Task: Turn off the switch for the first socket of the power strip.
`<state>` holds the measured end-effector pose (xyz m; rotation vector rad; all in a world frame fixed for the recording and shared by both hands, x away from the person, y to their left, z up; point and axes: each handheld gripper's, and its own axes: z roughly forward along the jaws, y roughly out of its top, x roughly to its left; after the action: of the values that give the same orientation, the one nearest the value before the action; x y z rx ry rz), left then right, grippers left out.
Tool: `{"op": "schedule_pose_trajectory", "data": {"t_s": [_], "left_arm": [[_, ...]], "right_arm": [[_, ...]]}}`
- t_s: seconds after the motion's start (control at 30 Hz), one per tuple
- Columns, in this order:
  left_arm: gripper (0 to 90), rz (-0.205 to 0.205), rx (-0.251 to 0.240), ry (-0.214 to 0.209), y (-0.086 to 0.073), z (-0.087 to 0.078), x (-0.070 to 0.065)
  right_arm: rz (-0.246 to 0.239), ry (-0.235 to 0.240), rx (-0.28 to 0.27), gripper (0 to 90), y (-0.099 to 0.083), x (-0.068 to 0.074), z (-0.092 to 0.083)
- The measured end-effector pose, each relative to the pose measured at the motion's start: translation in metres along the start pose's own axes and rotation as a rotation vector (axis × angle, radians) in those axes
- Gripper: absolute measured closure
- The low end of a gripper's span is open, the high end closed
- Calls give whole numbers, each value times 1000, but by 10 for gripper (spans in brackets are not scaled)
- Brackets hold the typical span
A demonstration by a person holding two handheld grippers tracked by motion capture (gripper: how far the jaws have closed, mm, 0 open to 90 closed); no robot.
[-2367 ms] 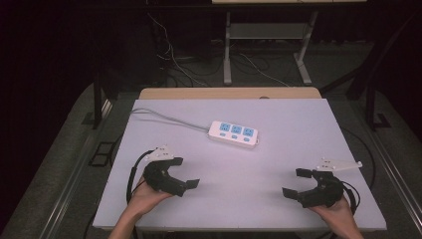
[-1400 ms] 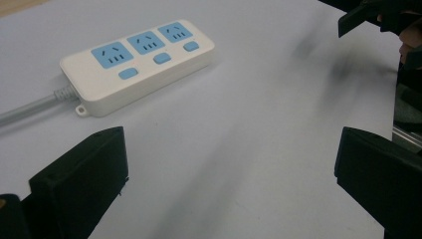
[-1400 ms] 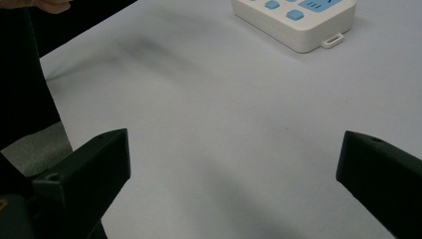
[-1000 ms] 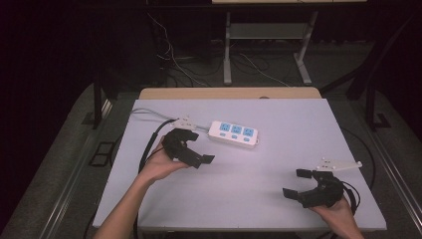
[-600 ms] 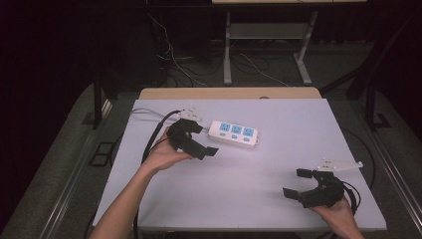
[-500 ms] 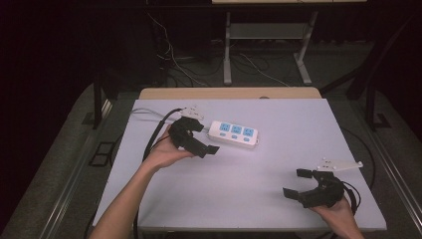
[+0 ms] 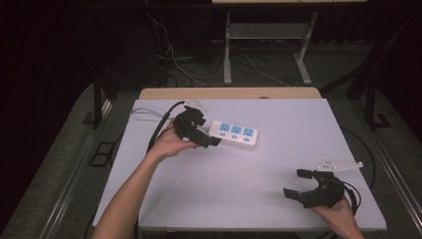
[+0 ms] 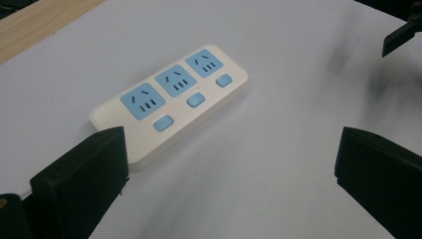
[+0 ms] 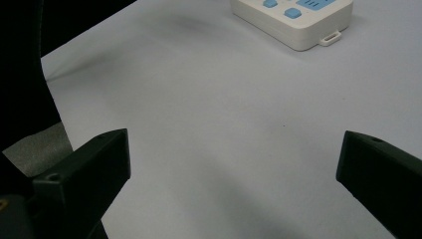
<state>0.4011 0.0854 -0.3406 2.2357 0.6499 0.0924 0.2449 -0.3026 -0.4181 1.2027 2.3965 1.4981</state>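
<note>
— Left gripper view: I've got the left gripper [image 8: 229, 194] at the near end of the strip [image 8: 169, 102], jaws released and wide, holding nothing. One jaw sits just beside the strip's cable-end corner; I can't tell if it touches.

— Where's the strip lying?

— Flat on the bench [image 7: 278, 164], toward its far side and left of the middle, sockets and switches facing up. The right gripper [image 7: 304, 184] is well apart from the strip, down at the bench's near right edge, jaws spread and empty too.

— So which step is this?

— I'd call it the approach, no grasp yet. Next I'd judge I need to straddle the strip's end with both jaws, then close across its width.
</note>
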Motion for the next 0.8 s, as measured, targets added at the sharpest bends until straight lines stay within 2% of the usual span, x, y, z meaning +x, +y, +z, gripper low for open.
{"op": "schedule_pose_trajectory", "data": {"t_s": [0.33,0.5,0.6,0.63,0.8], "left_arm": [[11,-4,31,14,10,8,12],[65,9,44,23,18,10,16],[136,17,39,35,20,11,17],[147,15,39,25,22,12,19],[238,24,46,32,25,16,24]], "right_arm": [[-4,3,4,3,0,0,1],[-4,4,4,3,0,0,0],[-6,4,5,3,0,1,1],[-7,5,6,3,0,1,1],[-6,5,8,4,-1,1,1]]}}
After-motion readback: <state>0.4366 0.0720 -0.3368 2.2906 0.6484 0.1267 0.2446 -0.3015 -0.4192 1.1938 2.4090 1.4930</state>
